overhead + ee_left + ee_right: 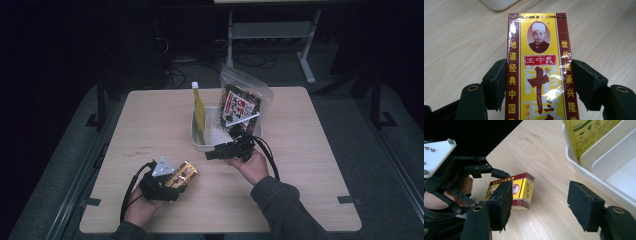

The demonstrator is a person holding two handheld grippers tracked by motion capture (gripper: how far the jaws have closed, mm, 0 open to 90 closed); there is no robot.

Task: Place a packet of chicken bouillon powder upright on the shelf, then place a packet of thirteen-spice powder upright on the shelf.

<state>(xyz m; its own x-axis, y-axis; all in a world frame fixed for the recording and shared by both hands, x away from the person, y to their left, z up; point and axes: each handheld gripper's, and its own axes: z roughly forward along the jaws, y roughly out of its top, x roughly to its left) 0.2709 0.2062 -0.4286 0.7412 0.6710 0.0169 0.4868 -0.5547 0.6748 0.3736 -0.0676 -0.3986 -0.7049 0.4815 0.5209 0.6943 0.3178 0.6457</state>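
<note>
Seen from the high view, the left gripper (176, 179) is lying low over the near left part of the wooden tabletop (150, 120), its jaws clamped on the two long sides of a red-and-yellow seasoning box (183, 174) that is lying flat on the wood. In the left gripper view the black pads are pressing against the dark red side bands of the box (539, 67), whose printed face is turned up toward the camera (a portrait medallion and yellow characters are legible). The right gripper (216, 154) is hovering near the front edge of a white tray (196, 135) at the middle of the tabletop, its jaws standing apart with nothing between them; in the right gripper view they are framing bare wood, with the box (520, 188) and the left gripper (496, 176) farther off and the tray wall (599, 182) to one side. Inside the tray a tall yellow packet (199, 112) with a white cap is standing upright against the left wall, and a clear zip bag (241, 105) holding a dark printed packet is leaning at the right end.
</note>
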